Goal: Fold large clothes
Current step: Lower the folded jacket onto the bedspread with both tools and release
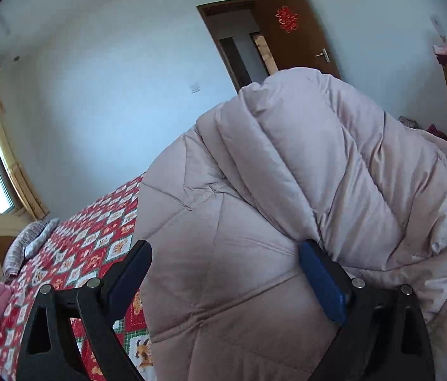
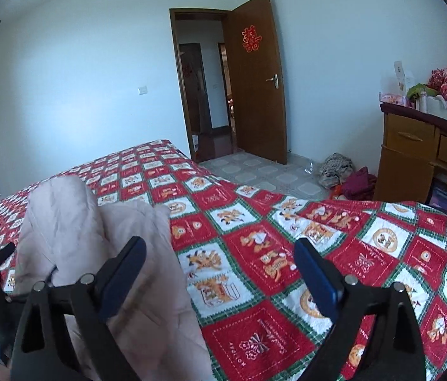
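**Padded coat bunched on the bed, both grippers spread and neither holding it**

The step in hand looks like an early one: the pale pink quilted coat [image 1: 286, 197] is heaped up, not flat, on the red patchwork bedspread [image 2: 286, 238], so it probably needs spreading before any fold can be laid.

The left gripper [image 1: 226, 282] has its 2 fingers spread wide. The coat's bulk fills the space ahead of and between them, and the blue pad of the finger on the right of that view [image 1: 321, 282] lies against a crease of the fabric, but the opposite finger stands off the cloth, so nothing is pinched.

The right gripper [image 2: 220, 273] is likewise spread, with only bedspread between its fingers. The coat [image 2: 96, 254] sits just beyond and to the outside of its left-hand finger, partly behind it.

From the left gripper, the coat's long axis appears to run from close under the tool up and away toward the right, rising as a thick ridge toward the open brown door [image 1: 296, 28]. Which end is collar and which is hem cannot be told.

The next move likely calls for each gripper to close on an edge or corner of the coat, well apart from each other, then draw the fabric out flat. The padding is bulky and slippery-looking, so a shallow pinch may slide off.
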`<state>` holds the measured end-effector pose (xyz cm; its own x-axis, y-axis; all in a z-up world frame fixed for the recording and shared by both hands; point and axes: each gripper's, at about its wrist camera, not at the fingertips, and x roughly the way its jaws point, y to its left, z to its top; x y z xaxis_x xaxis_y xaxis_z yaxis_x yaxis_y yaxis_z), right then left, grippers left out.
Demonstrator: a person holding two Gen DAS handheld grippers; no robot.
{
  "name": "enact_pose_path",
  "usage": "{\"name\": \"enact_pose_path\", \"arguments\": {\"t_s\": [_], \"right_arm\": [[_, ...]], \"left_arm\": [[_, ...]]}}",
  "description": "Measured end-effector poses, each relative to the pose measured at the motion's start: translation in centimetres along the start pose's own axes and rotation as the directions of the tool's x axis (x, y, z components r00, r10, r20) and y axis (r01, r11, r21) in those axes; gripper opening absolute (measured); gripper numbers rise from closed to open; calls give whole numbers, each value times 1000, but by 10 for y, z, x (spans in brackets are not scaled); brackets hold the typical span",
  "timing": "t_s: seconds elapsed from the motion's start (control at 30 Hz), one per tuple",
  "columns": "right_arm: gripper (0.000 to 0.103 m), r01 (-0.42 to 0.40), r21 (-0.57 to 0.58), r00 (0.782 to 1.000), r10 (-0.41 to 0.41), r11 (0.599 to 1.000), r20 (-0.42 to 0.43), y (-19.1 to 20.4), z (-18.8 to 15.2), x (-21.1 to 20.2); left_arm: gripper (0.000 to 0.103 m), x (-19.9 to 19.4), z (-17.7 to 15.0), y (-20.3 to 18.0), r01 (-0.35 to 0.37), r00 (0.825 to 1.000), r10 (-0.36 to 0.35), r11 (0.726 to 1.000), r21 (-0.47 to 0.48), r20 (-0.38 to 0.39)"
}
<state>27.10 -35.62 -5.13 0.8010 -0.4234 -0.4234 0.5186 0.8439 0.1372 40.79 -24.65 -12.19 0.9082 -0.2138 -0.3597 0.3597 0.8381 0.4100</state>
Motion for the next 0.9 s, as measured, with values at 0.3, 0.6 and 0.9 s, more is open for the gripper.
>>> {"name": "enact_pose_path", "arguments": {"t_s": [0.3,0.6,0.9], "right_arm": [[77,-175,-19,978,172,984,-122,65,19,37],[78,-90,-125,987,71,988,-145,86,27,30],[80,-131,-124,960,94,984,-265,98,11,105]], "left_arm": [[95,-20,6,22,45,999,-46,990,-131,-4],[101,10,21,77,-135,989,125,978,-161,-73],[101,38,9,70,-46,992,19,974,-220,-122]]}}
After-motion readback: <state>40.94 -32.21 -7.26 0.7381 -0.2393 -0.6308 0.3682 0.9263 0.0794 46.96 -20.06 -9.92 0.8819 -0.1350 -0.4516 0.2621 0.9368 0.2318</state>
